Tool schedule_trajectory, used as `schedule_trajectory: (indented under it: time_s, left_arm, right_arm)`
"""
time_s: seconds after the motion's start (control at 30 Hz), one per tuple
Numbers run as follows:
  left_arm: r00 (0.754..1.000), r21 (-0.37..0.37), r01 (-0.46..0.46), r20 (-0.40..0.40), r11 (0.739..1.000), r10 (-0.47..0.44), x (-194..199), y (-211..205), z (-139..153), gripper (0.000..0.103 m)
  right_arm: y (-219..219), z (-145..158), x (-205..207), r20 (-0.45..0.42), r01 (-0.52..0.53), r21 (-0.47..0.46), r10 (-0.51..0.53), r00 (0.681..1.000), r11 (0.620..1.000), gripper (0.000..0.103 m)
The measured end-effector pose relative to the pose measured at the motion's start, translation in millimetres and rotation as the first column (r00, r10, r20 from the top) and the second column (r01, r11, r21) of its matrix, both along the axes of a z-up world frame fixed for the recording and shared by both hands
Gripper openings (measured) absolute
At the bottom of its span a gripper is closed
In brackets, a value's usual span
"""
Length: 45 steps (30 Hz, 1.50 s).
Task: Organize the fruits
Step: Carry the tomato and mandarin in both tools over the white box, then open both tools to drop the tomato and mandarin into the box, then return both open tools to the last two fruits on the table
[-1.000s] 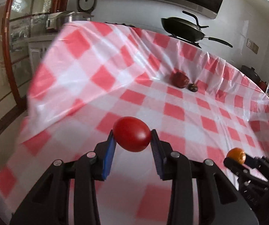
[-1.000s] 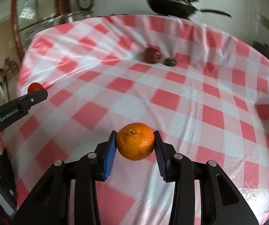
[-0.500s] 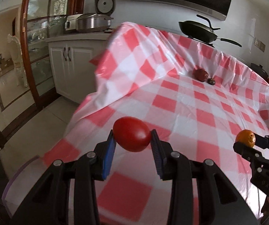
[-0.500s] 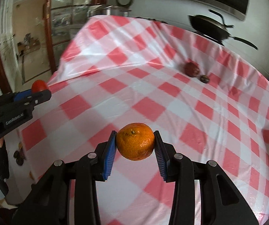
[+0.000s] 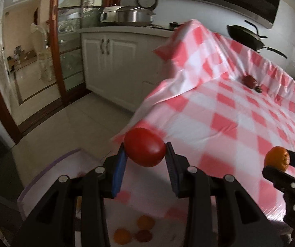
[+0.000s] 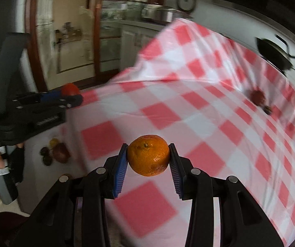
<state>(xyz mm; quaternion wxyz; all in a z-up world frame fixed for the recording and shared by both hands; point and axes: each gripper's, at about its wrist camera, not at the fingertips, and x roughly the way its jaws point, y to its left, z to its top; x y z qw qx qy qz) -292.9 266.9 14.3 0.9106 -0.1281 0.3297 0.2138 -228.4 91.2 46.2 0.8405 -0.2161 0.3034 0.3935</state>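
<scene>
The left gripper (image 5: 145,157) is clamped on a red tomato (image 5: 145,149), held between its blue pads beyond the checked tablecloth's (image 5: 229,111) edge. The right gripper (image 6: 148,160) squeezes an orange (image 6: 148,158) above the cloth; more fruit (image 5: 134,233) lies below the left one.

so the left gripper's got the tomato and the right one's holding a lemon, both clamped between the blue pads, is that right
Not quite. The right gripper holds an orange mandarin, not a lemon; the right wrist view shows its orange, dimpled skin clamped between the blue pads. The rest stands: the left gripper is shut on the red tomato, as the left wrist view shows.
</scene>
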Motion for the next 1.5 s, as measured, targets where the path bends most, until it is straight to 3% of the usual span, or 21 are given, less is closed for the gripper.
schedule_trajectory:
  time_s: [0.2, 0.3, 0.47, 0.57, 0.87, 1.03, 1.23, 1.33, 1.43, 1.5]
  left_arm:
    - [0.996, -0.030, -0.080, -0.045, 0.996, 0.078, -33, 30, -19, 0.037]
    - [0.989, -0.035, -0.128, -0.075, 0.991, 0.125, -47, 44, -31, 0.038]
    - [0.967, -0.072, -0.206, -0.166, 0.976, 0.192, -62, 69, -68, 0.038]
    - [0.945, -0.133, -0.262, -0.236, 0.956, 0.227, -67, 85, -95, 0.038]
    - [0.885, -0.150, -0.354, -0.372, 0.923, 0.279, -80, 109, -144, 0.038]
    - [0.872, -0.160, -0.369, -0.402, 0.916, 0.281, -82, 111, -153, 0.038]
    - [0.864, -0.156, -0.364, -0.426, 0.918, 0.270, -78, 111, -159, 0.040]
    - [0.865, -0.158, -0.374, -0.415, 0.914, 0.282, -76, 112, -159, 0.054]
    - [0.866, -0.156, -0.386, -0.401, 0.909, 0.299, -76, 114, -158, 0.070]
    - [0.865, -0.156, -0.395, -0.396, 0.905, 0.309, -77, 116, -157, 0.076]
  right_arm:
    - [37, -11, -43, -0.019, -0.189, -0.005, 0.189, 0.982, 0.982, 0.039]
    - [58, -24, -66, -0.050, -0.295, -0.033, 0.294, 0.955, 0.955, 0.039]
    - [88, -59, -87, -0.121, -0.393, -0.120, 0.380, 0.917, 0.912, 0.039]
    - [108, -87, -93, -0.165, -0.425, -0.198, 0.398, 0.903, 0.883, 0.039]
    - [144, -154, -100, -0.242, -0.469, -0.376, 0.404, 0.882, 0.799, 0.039]
    - [153, -174, -104, -0.251, -0.484, -0.430, 0.413, 0.875, 0.762, 0.039]
    - [152, -180, -104, -0.260, -0.486, -0.449, 0.411, 0.874, 0.750, 0.040]
    - [150, -179, -104, -0.254, -0.480, -0.449, 0.407, 0.877, 0.754, 0.041]
    - [148, -175, -104, -0.248, -0.478, -0.432, 0.409, 0.878, 0.764, 0.057]
    - [146, -171, -105, -0.243, -0.479, -0.421, 0.414, 0.878, 0.770, 0.057]
